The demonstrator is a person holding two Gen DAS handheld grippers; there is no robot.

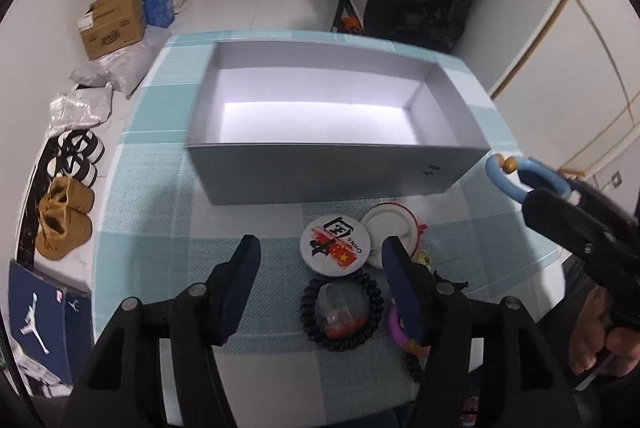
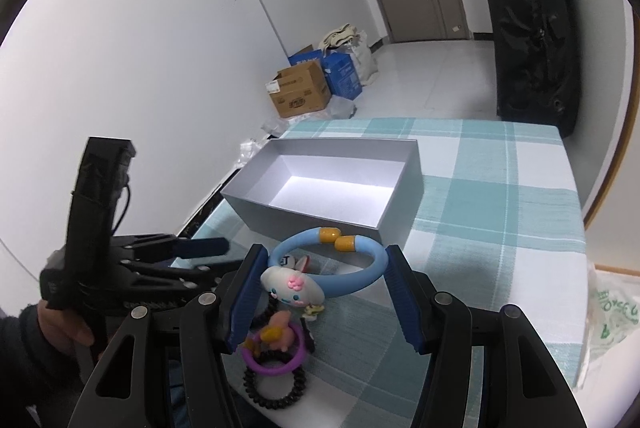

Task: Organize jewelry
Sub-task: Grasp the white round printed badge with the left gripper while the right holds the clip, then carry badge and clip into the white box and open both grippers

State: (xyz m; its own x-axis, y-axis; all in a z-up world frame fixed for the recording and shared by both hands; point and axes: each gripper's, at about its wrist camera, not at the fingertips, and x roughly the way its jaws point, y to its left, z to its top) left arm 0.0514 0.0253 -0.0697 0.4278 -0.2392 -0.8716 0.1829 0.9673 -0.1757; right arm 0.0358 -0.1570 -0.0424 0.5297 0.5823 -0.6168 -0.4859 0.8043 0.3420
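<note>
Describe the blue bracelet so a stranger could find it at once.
Start at the open grey cardboard box on the checked tablecloth. Just in front, the right gripper holds a sky-blue open bangle between its jaws. Only it has two mustard-yellow end caps.

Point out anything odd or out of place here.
Nothing is spilled or damaged. The grey box is empty, and the jewelry lies bunched before it. The right gripper holds the blue bracelet; the left gripper is open.

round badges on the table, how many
2, both just in front of the grey box: the printed badge with a red flag, and a white badge touching its right edge. The left gripper could be hiding more.
</note>
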